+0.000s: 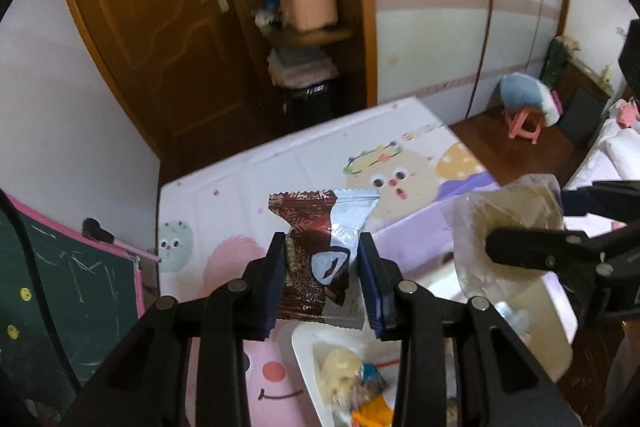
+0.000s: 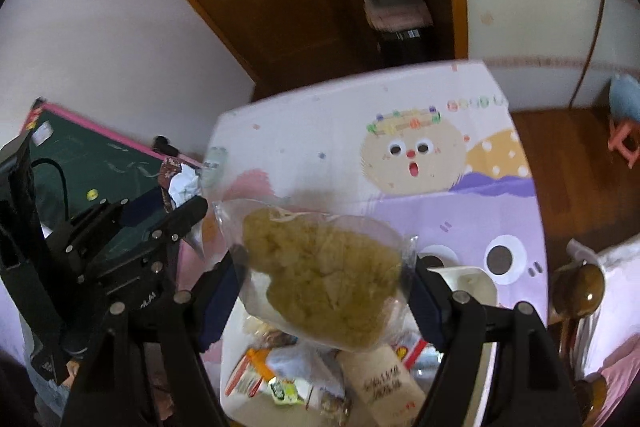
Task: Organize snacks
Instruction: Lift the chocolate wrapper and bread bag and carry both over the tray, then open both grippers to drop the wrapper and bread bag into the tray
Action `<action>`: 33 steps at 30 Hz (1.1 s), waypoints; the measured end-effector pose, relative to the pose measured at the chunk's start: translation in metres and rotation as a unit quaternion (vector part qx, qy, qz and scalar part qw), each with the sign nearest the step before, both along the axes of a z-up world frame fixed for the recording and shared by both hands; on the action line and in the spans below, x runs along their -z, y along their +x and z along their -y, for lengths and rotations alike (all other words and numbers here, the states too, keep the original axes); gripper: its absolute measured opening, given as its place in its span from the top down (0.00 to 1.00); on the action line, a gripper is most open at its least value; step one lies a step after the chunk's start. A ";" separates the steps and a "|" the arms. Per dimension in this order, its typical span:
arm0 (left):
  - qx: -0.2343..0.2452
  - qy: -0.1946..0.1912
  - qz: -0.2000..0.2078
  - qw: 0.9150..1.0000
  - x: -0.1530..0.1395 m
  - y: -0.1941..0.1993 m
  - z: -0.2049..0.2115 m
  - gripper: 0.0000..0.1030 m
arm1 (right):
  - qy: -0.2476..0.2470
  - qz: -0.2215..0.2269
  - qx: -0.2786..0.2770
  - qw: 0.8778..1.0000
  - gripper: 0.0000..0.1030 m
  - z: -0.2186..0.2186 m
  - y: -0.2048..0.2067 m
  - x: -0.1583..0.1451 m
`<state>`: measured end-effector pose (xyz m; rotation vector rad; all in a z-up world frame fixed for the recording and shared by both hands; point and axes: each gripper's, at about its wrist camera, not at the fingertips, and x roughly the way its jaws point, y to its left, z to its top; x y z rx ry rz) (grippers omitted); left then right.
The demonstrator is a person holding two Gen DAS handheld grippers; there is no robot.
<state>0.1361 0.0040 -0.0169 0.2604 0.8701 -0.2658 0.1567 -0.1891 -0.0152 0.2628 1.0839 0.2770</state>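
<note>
Snacks fill a white tray (image 2: 486, 291) on a cartoon-printed mat (image 2: 460, 219), and two more hang above it in the grippers. The left gripper (image 1: 322, 275) is clamped narrow on a brown wrapper (image 1: 310, 259) with a snowflake pattern, a silver side and zigzag-cut ends; its print is too small to read. The right gripper (image 2: 326, 291) stands wide, its pads pressing the sides of a clear bag (image 2: 324, 275) holding a lumpy, pale-yellow, crumbly cake. In the tray lie an orange packet (image 1: 372, 413), another yellow cake (image 1: 340, 375) and a beige packet (image 2: 386, 383) with dark lettering that cannot be read.
</note>
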 end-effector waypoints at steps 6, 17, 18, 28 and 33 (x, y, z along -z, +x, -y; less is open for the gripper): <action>0.005 -0.020 0.032 0.999 -0.040 -0.059 -0.014 0.68 | -0.019 0.066 -0.009 0.998 0.26 -0.002 -0.056 -0.039; 0.031 -0.068 0.063 0.995 -0.064 -0.140 -0.027 0.67 | -0.071 0.151 -0.004 0.986 0.26 -0.001 -0.135 -0.070; 0.031 -0.071 0.064 0.995 -0.062 -0.144 -0.027 0.67 | -0.074 0.150 -0.005 0.986 0.26 -0.003 -0.138 -0.067; -0.009 -0.094 0.029 0.995 -0.013 -0.146 -0.030 0.67 | -0.064 0.094 -0.036 0.993 0.26 -0.017 -0.150 -0.023; -0.027 -0.089 0.014 0.996 0.003 -0.142 -0.032 0.67 | -0.069 0.073 -0.047 0.994 0.26 -0.024 -0.151 -0.005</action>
